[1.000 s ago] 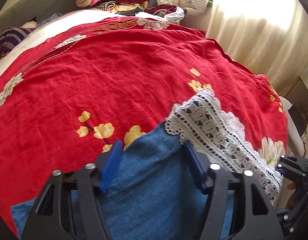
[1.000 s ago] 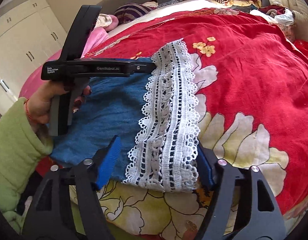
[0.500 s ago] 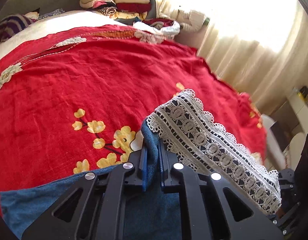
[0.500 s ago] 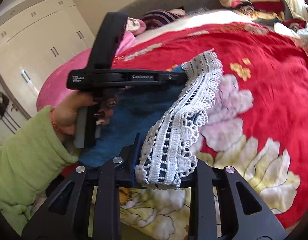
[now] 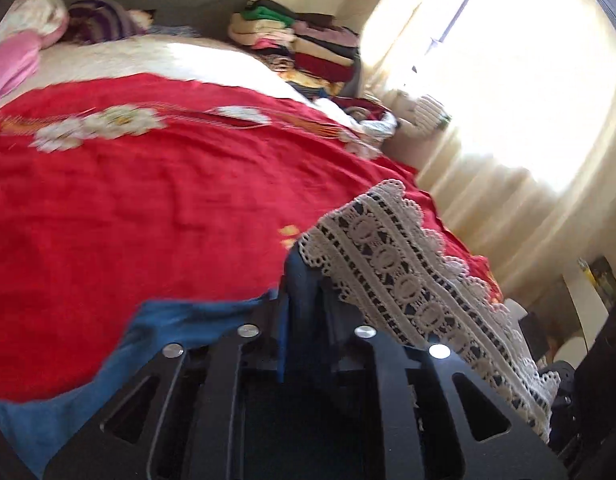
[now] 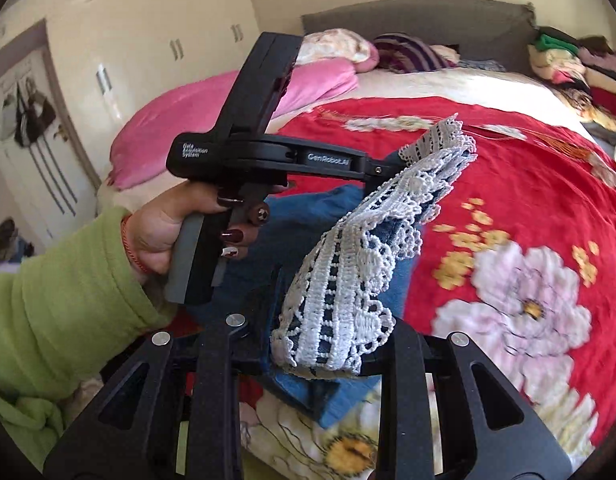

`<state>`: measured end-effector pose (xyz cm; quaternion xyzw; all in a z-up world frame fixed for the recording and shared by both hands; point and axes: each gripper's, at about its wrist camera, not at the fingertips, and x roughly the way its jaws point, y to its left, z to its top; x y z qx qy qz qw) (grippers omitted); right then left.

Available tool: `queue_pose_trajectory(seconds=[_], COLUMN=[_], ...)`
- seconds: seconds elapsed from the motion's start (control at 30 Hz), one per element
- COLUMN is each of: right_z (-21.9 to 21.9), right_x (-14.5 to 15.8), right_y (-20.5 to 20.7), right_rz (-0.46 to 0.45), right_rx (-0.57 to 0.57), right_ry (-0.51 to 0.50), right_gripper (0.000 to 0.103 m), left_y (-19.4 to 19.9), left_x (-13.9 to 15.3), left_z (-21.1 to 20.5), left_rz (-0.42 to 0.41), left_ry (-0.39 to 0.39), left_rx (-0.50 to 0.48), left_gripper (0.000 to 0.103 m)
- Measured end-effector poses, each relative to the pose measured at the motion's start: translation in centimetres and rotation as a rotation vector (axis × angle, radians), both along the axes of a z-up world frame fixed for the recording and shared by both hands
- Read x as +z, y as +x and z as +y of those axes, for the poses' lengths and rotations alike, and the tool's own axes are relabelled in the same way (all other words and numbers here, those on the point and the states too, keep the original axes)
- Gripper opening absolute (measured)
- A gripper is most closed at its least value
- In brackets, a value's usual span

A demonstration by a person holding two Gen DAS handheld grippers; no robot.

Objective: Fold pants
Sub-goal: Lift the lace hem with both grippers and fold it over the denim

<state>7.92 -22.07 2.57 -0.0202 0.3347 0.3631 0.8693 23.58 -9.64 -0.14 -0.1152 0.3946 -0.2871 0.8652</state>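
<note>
Right wrist: both tools point(image 6: 319, 332) point(image 5: 304, 320) pinch lace-hemmed pants point(image 6: 347, 280) above bedspread point(image 6: 527, 184).

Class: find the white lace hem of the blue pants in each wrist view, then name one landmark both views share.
Left wrist: lace hem runs from centre to lower right.
Right wrist: lace hem hangs at centre, above the gripper.
Shared landmark: stack of folded clothes at the bed's far corner.

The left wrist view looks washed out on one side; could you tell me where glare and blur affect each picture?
Left wrist view: the window is blown out white, bleaching the curtain; the red bedspread is smeared by motion blur. Right wrist view: evenly lit, no glare; the lace trim is fairly sharp, the bedspread's flowers softer; fisheye bending curves the wardrobe.
</note>
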Motion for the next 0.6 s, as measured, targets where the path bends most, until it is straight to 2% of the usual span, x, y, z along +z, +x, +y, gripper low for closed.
queue_pose_trajectory(seconds=[0.07,0.17,0.2,0.23,0.3,0.37,0.43,0.47,0.53,0.6], right_z=[2.5,7.0,8.5,9.7,11.3,11.6,10.7,9.9,7.4,5.1], right_x=[-0.5,-2.3,-3.0,-3.6,-4.1,-3.5,-2.4,-1.8,-0.4,0.2], right_y=[0.0,-0.4,-0.6,-0.8,-1.7,-2.6,-2.9,-2.7,-1.3,1.1], right_rz=[-0.020,-0.022,-0.025,-0.022,-0.008,-0.011,-0.038,-0.050,-0.073,-0.084], right_rx=[0.040,0.116,0.147,0.179,0.248,0.309,0.320,0.309,0.232,0.126], right_ry=[-0.060,-0.144,-0.167,-0.186,-0.184,-0.155,-0.140,-0.129,-0.114,-0.125], right_gripper=[0.020,0.023,0.027,0.027,0.038,0.050,0.053,0.055,0.057,0.057], left_y=[-0.3,-2.1,-2.6,-3.1,-4.1,-4.8,-5.3,-5.3,-5.2,-4.7], left_x=[-0.5,-0.9,-1.2,-1.6,-2.4,-3.2,-3.4,-3.3,-3.2,-3.1], left_z=[3.3,9.7,11.5,13.0,15.4,16.6,16.6,16.3,15.2,14.1], left_rz=[0.035,0.048,0.064,0.079,0.105,0.114,0.111,0.108,0.106,0.112], left_ry=[-0.027,-0.058,-0.076,-0.102,-0.160,-0.214,-0.232,-0.227,-0.225,-0.222], left_rx=[0.088,0.256,0.300,0.329,0.374,0.379,0.366,0.354,0.328,0.297], left_gripper=[0.036,0.039,0.039,0.039,0.040,0.040,0.040,0.046,0.057,0.061])
